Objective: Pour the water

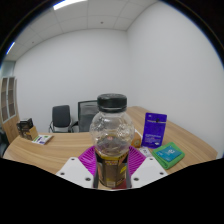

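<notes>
Where the white walls (70, 70) and the panelled ceiling (90, 12) enclose the room, a long ceiling light (68, 4) runs overhead. Below them a pale wooden table (60, 148) spreads across the foreground. Two office chairs stand behind its far edge: a black-backed chair (63, 118) and, beside it, a grey mesh chair (88, 108) partly hidden by the jar. A shelving unit (8, 100) stands against the wall at the far left.

Nearest of all is the task's thing, a clear jar (112, 130) with a black lid (112, 101). It stands upright between the two fingers, its rounded shoulder transparent and its lower part carrying a dark, yellow-toned label or content that cannot be told apart. The gripper (112, 172) holds the jar at its lower body: both purple pads (90, 160) lie against the sides of the glass with no gap visible, so the claw is closed narrowly upon the jar. Whether the base of the jar rests on the table cannot be told, as the fingers hide it.

On the table to the right of the jar stands a purple box (155, 129), upright, and just in front of that a green packet (169, 154) lies flat. Well apart, at the left end of the table, lie a small dark box (25, 128) and a flat booklet (42, 139).
</notes>
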A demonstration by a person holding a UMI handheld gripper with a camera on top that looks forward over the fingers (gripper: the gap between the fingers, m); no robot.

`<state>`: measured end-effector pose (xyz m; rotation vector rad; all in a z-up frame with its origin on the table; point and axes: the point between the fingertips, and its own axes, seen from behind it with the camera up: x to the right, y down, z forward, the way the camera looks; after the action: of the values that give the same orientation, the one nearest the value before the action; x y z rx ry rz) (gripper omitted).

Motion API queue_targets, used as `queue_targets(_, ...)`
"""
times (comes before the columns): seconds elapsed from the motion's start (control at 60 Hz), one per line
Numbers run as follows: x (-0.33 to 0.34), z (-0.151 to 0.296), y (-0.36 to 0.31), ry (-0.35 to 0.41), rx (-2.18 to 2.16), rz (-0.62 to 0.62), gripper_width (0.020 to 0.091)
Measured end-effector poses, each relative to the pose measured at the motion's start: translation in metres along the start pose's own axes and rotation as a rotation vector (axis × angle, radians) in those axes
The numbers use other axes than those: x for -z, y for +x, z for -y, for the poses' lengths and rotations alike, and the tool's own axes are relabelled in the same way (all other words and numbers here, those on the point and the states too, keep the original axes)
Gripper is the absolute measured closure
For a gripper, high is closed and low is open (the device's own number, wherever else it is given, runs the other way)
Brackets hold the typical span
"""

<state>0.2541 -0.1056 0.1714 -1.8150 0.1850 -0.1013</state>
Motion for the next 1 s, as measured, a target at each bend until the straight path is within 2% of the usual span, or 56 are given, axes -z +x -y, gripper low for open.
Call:
queue_targets(0.117, -0.017, -0.038, 0.025, -0.069, -0.012, -0.005, 0.0739)
queue_targets(0.267, -0.027, -0.082, 0.041, -0.121, 0.023, -0.02, 0.0724)
queue_targets(0.283, -0.029, -0.076, 0.04, -0.091, 0.023, -0.013, 0.0731)
queue_targets(0.333, -0.029, -0.076, 0.042, -0.077, 0.024, -0.011, 0.073)
queue_targets(0.417, -0.027, -0.077, 0.038, -0.082, 0.038, -0.011, 0.0675)
queue_targets(0.517, -0.026, -0.081, 0.04, -0.111, 0.031, -0.014, 0.0562)
queue_targets(0.55, -0.024, -0.086, 0.042, -0.142, 0.028, -0.024, 0.0461)
queue_targets(0.6, -0.019, -0.09, 0.041, -0.173, 0.027, -0.033, 0.0233)
queue_targets(0.65, -0.009, -0.09, 0.042, -0.196, 0.032, -0.048, 0.0286)
queue_targets(0.717, 0.008, -0.085, 0.041, -0.21, 0.051, -0.065, 0.0237)
queue_targets(1.0, 0.151, -0.052, -0.001, -0.273, 0.094, -0.104, 0.0248)
